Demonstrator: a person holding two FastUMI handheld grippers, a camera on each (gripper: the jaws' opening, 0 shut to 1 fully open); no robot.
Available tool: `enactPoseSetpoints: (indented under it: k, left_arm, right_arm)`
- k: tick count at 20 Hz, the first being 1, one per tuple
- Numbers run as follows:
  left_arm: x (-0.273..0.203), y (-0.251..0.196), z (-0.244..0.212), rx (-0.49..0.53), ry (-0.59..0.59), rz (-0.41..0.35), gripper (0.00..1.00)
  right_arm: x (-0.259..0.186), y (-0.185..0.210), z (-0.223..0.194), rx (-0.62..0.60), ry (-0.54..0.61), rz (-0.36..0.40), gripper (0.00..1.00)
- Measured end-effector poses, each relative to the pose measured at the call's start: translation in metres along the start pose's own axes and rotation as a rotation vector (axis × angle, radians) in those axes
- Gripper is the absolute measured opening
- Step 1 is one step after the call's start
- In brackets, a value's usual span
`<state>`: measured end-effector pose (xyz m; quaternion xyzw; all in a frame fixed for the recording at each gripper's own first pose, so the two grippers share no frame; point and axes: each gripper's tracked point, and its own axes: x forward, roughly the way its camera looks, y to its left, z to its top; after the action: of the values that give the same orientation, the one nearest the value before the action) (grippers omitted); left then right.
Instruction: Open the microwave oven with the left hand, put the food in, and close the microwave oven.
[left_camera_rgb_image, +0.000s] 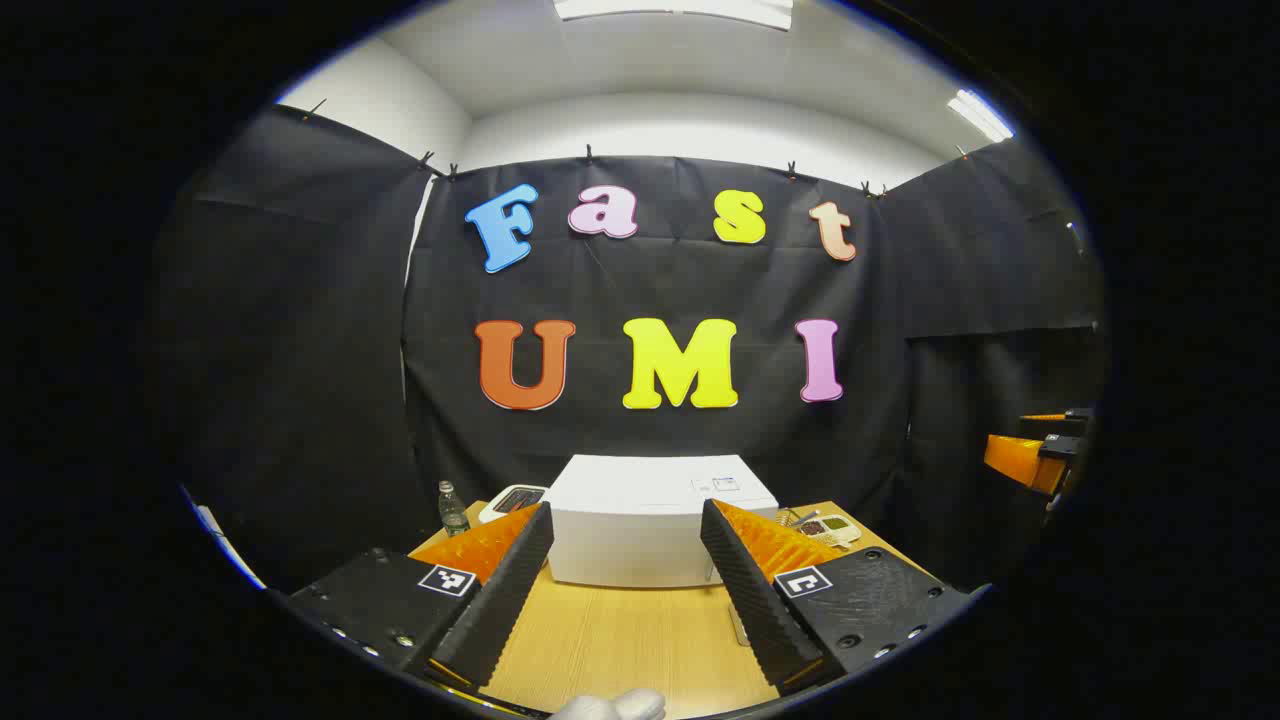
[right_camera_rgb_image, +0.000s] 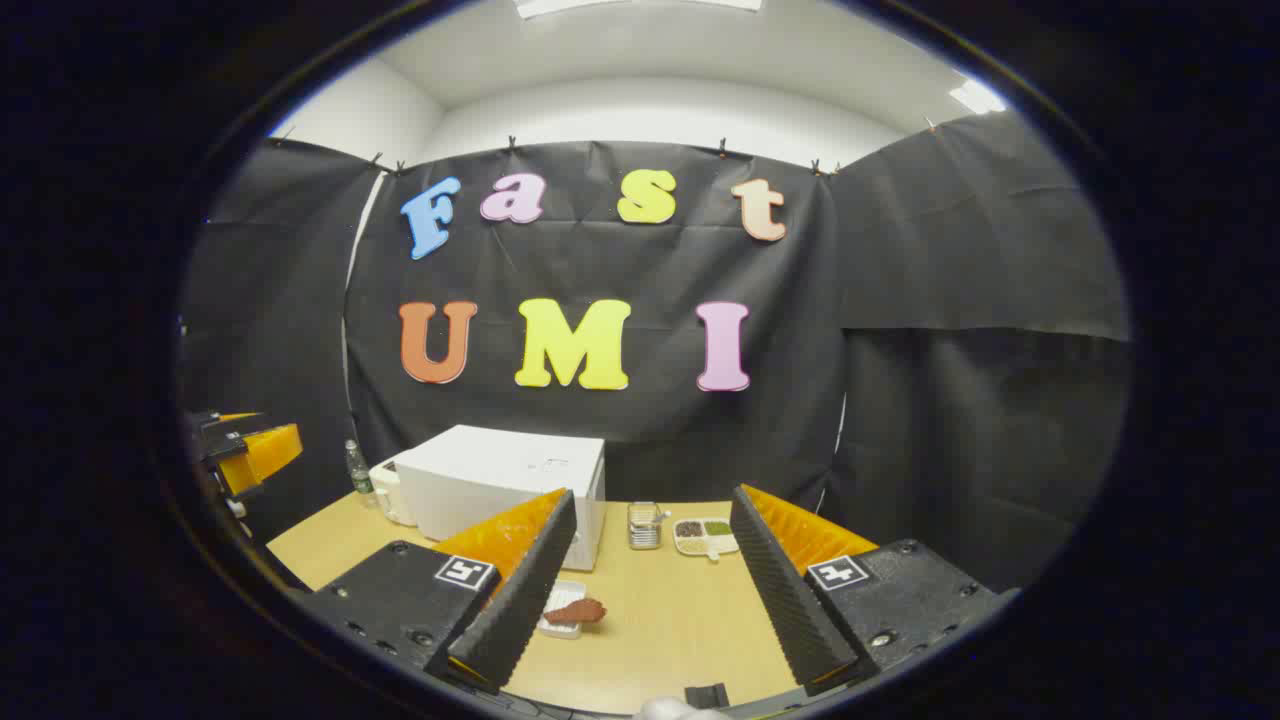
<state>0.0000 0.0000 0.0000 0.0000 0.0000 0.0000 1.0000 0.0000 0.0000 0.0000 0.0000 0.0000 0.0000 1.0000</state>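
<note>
Nothing of the task looks begun: the white microwave stands shut at the back of the counter, against the black cloth wall, and both grippers hang well short of it. The left gripper has its fingers spread wide and empty, aimed squarely at the microwave; the right gripper is likewise wide and holds nothing. The food, a reddish-brown piece on a small white tray, lies on the counter just in front of the microwave's right corner. The next move, I judge, is the left gripper reaching the door's edge and swinging it out. Right of the microwave stand a metal cup and a divided dish; left of it a bottle.
</note>
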Motion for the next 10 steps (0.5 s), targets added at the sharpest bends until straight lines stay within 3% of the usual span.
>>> enactPoseSetpoints:
  k: [2,3,4,7,8,9,10]
  left_arm:
    - [0.0,0.003,-0.002,0.002,0.006,-0.001,0.82]
    - [-0.001,0.004,-0.002,0.004,0.004,-0.003,0.93]
    - [-0.001,0.006,-0.001,0.01,0.003,0.0,0.82]
    - [0.001,0.008,0.0,0.01,0.003,0.014,0.82]
    - [0.002,0.006,0.0,0.002,0.002,0.016,0.93]
    - [0.004,0.004,0.001,-0.002,0.004,0.015,0.82]
    - [0.006,0.004,0.002,0.0,-0.001,0.018,0.82]
  right_arm:
    - [0.003,0.004,0.0,0.003,0.002,0.002,0.92]
    - [0.004,0.005,-0.002,0.004,0.004,0.004,0.99]
    - [0.005,0.006,-0.001,0.004,0.006,0.005,0.99]
    - [0.008,0.008,-0.001,-0.001,0.005,0.02,0.99]
    - [0.009,0.008,-0.001,-0.005,0.009,0.027,0.99]
    - [0.012,0.009,-0.002,-0.008,0.012,0.033,0.99]
    - [0.014,0.008,-0.002,-0.011,0.013,0.036,0.99]
